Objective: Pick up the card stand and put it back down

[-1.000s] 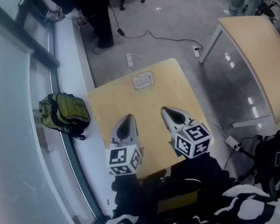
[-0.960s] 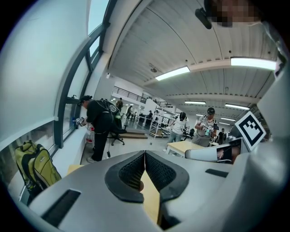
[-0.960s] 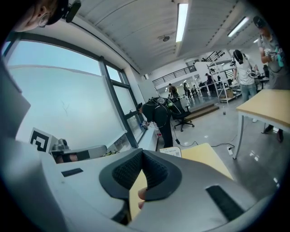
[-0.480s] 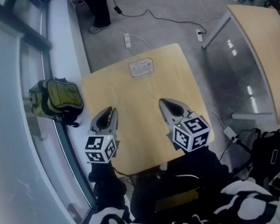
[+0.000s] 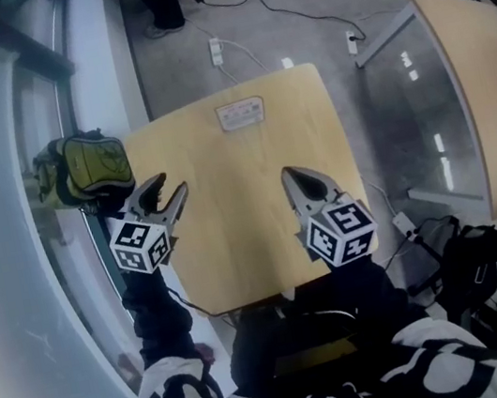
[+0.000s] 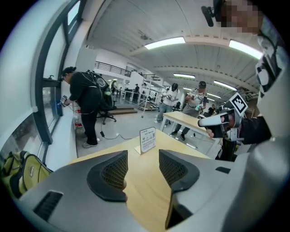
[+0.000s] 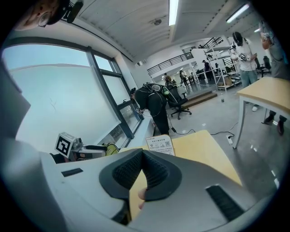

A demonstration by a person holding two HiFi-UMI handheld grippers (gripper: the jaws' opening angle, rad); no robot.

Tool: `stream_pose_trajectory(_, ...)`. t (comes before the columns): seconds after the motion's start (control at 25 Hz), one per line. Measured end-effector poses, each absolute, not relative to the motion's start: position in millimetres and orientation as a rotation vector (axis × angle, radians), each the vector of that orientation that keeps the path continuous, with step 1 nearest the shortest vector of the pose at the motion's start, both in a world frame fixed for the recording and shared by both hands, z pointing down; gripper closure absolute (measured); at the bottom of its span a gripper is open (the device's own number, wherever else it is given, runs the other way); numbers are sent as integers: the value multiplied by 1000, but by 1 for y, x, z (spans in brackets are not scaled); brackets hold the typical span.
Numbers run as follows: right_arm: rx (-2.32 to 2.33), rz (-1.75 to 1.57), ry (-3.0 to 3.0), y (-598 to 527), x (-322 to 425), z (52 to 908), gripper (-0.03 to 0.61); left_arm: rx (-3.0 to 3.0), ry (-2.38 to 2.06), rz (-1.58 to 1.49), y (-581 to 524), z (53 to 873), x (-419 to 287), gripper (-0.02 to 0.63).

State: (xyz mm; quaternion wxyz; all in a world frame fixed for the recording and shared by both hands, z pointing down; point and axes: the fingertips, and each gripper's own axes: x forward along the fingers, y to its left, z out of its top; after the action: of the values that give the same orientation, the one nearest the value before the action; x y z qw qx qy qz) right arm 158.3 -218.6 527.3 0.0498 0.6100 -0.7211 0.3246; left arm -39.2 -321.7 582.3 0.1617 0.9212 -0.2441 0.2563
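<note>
The card stand (image 5: 240,114) is a small white printed sign standing at the far edge of the wooden table (image 5: 245,232). It also shows upright in the left gripper view (image 6: 147,139) and in the right gripper view (image 7: 161,145). My left gripper (image 5: 165,195) hovers over the table's left edge, well short of the stand. Its jaws are opening, with nothing between them (image 6: 142,167). My right gripper (image 5: 294,177) is over the table's near right part, shut and empty (image 7: 142,152).
A green backpack (image 5: 82,170) lies on the window ledge left of the table. A second table (image 5: 484,75) stands to the right. A power strip (image 5: 216,51) with cables lies on the floor beyond. A black bag (image 5: 475,268) sits near right. People stand further off.
My left gripper has swung left to the table's left edge and its jaws have parted. The right gripper has kept its place, still shut.
</note>
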Motion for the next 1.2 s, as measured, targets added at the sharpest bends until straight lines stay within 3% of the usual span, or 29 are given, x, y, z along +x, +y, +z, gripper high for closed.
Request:
stream_pose_trajectory(0.16, 1856, 1009, -2190, -224, 169, 534, 560, 2710, -556, 766, -330, 590, -31, 350)
stream_pose_trajectory(0.6, 1822, 1060, -2182, -247, 177, 557, 560, 2808, -398, 599, -387, 577, -15, 275)
stream_pose_trajectory(1.2, 1843, 1101, -2118, -264, 202, 583, 560, 2796, -88, 431, -407, 633, 108, 265)
